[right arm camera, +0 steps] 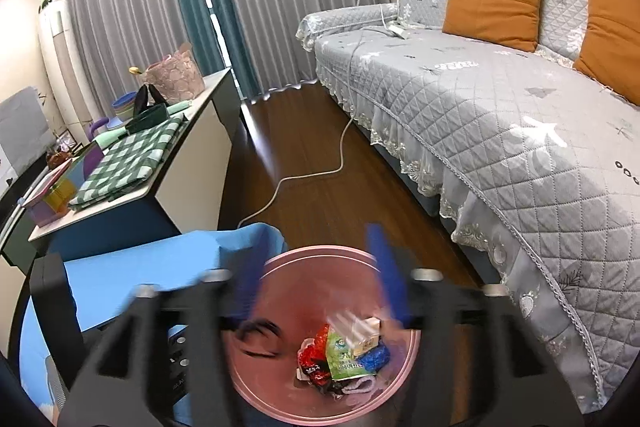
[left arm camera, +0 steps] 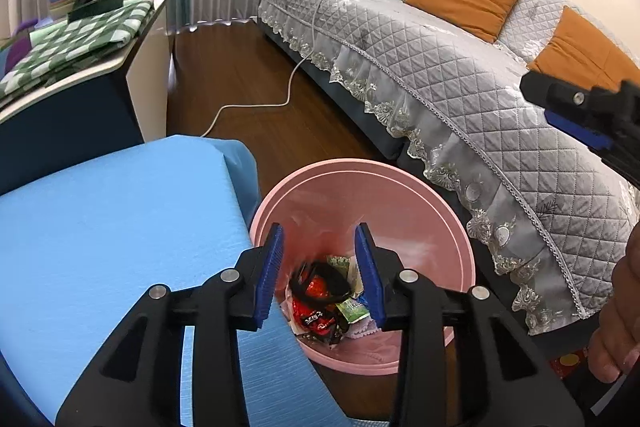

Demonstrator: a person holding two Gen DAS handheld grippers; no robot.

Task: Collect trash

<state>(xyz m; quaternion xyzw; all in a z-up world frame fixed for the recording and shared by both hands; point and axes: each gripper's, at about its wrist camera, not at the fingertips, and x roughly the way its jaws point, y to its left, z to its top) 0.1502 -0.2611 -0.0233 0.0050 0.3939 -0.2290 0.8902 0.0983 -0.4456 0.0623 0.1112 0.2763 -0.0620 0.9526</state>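
A pink bin (left arm camera: 424, 195) (right arm camera: 404, 371) stands on the wood floor and holds several wrappers: red (left arm camera: 316, 321) (right arm camera: 312, 359), green (left arm camera: 352, 307) (right arm camera: 344, 359) and blue (right arm camera: 374, 355). My left gripper (left arm camera: 319, 231) hangs open over the bin. A blurred black-and-red piece (left arm camera: 320, 281) lies below its blue pads, free of them. My right gripper (right arm camera: 316, 251) is blurred and open above the same bin. A blurred black loop (right arm camera: 260, 339) and a pale blurred scrap (right arm camera: 352, 323) are under it, untouched. One finger (left arm camera: 576, 99) of the right gripper shows at the right edge of the left wrist view.
A blue-covered table (left arm camera: 120, 227) (right arm camera: 140, 267) touches the bin's left side. A grey quilted sofa (left arm camera: 440, 67) (right arm camera: 500, 147) with orange cushions runs along the right. A white cable (left arm camera: 248, 107) (right arm camera: 304, 179) crosses the floor. A side table with a green checked cloth (left arm camera: 80, 39) stands left. A hand (left arm camera: 616, 307) shows at right.
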